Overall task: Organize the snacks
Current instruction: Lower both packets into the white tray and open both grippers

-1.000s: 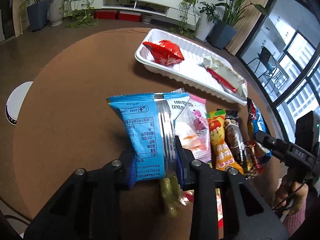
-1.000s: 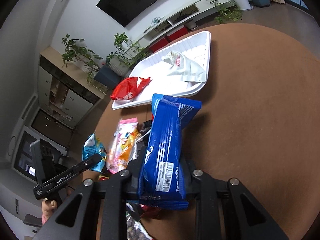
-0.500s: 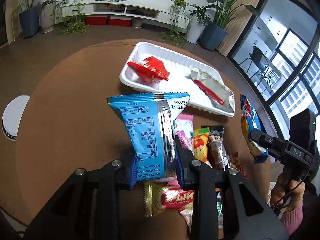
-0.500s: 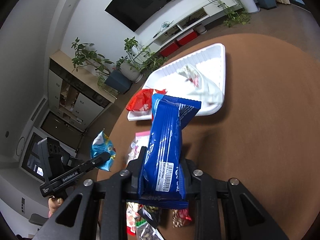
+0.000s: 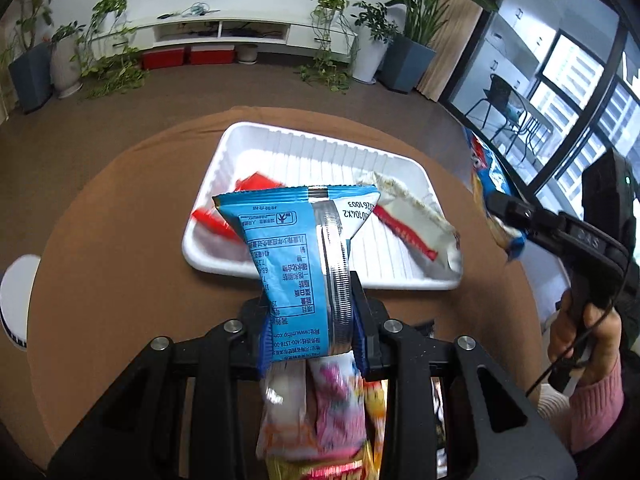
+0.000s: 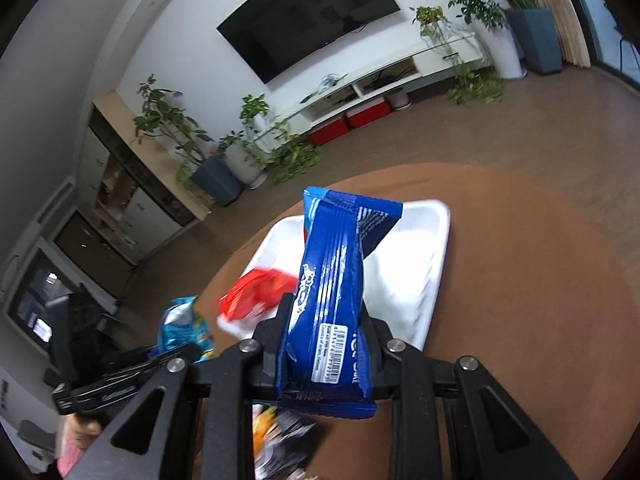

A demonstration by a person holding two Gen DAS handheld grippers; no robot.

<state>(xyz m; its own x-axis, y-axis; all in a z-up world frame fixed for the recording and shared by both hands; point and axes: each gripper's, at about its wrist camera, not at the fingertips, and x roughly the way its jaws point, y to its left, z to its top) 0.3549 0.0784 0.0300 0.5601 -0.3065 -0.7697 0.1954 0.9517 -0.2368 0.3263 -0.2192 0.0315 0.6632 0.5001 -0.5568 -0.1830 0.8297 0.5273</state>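
Left wrist view shows the left tongs (image 5: 312, 344) clamped on a light blue snack packet (image 5: 296, 256), held up in the air over the near rim of the white tray (image 5: 320, 148), which sits on the round brown table (image 5: 100, 240) toward its far edge. Two snacks already lie in the tray: a red packet (image 5: 218, 220) at its left end, half hidden behind the blue one, and a white wrapper with a red stripe (image 5: 412, 220) at its right end. That part of the sorting looks done. The right tongs (image 6: 324, 356), seen from the right wrist view, are closed on a dark blue snack bar (image 6: 332, 292), also lifted clear of the table and aimed toward the tray (image 6: 424, 280); in the left wrist view the same tongs (image 5: 516, 212) appear at the table's right edge with a hand (image 5: 580, 340) on the grip. So two more items seem to be on their way in, neither yet set down. What remains, by my reading, is to place both of these in the free middle of the tray and then clear the heap of loose snacks (image 5: 332, 416) at the near edge of the table, under the left tongs: a pink packet, a pale one and a yellow one are visible, blurred, and how many more lie below I cannot tell.
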